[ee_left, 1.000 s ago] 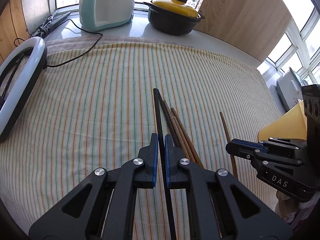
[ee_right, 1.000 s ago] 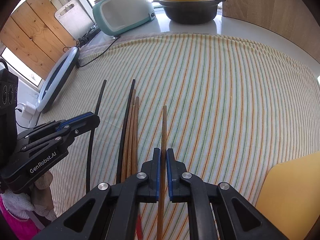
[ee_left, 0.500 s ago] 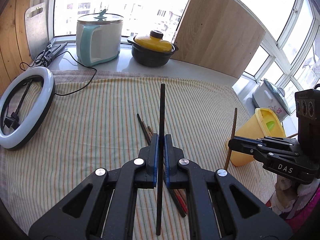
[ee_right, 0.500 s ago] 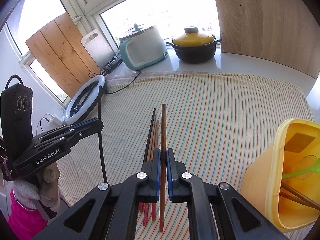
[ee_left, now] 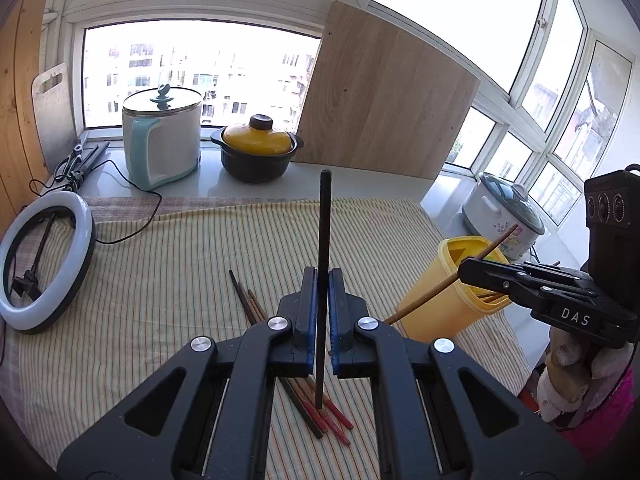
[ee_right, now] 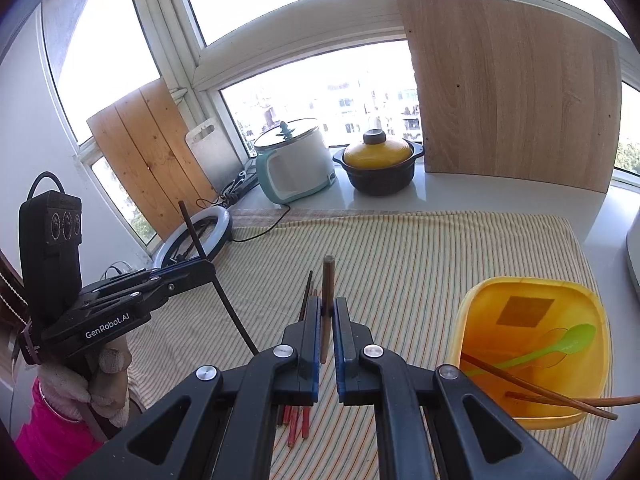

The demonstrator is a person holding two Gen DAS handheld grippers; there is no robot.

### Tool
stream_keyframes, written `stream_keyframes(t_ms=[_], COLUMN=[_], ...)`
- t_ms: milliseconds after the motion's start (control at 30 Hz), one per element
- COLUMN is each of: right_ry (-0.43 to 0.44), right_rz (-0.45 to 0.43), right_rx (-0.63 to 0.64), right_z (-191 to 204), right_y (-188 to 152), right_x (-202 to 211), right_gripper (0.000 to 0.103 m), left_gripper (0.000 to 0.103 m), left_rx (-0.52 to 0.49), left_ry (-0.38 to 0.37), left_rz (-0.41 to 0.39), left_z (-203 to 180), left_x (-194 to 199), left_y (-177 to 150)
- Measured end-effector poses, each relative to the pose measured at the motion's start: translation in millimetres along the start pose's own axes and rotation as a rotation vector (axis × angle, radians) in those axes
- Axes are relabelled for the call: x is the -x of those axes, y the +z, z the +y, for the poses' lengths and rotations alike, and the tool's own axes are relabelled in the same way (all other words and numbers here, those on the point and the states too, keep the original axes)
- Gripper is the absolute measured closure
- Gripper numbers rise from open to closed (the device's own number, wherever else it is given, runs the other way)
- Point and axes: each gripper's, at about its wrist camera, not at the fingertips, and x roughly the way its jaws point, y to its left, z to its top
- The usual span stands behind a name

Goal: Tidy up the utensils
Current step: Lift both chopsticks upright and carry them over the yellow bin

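Observation:
My left gripper (ee_left: 322, 280) is shut on a black chopstick (ee_left: 324, 220), held in the air above the striped cloth (ee_left: 160, 280). My right gripper (ee_right: 328, 305) is shut on a brown chopstick (ee_right: 329, 276), also off the cloth. In the left wrist view the right gripper (ee_left: 466, 270) hangs beside a yellow container (ee_left: 432, 312). The yellow container (ee_right: 532, 290) holds a green spoon (ee_right: 560, 344) and a few brown chopsticks (ee_right: 520, 380). A bundle of chopsticks (ee_left: 320, 412) with red ends lies on the cloth under both grippers. In the right wrist view the left gripper (ee_right: 208, 270) is at the left.
A ring light (ee_left: 48, 260) lies at the cloth's left edge. At the back stand a rice cooker (ee_left: 160, 140), a yellow-lidded pot (ee_left: 256, 152) and a leaning wooden board (ee_left: 384, 92). A white cooker (ee_left: 500, 212) sits right of the container. Gloved hands (ee_left: 568, 376) hold the grippers.
Both grippers have risen and tilted up, lifting the black and the brown chopstick off the cloth. The yellow container has come into view at the right.

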Motion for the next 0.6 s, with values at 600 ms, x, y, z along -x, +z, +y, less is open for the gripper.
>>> stream_keyframes(t_ms=[600], right_ry=[-0.037], right_rz=[-0.236], right_rx=[-0.087], right_z=[-49.9], right_y=[20.2], right_x=[97.3], right_gripper=[0.1], left_gripper=[0.1], left_rx=[-0.079], left_ry=[-0.11], left_rz=[-0.123], left_z=[-62.7], left_x=[32.0], left_y=[33.5])
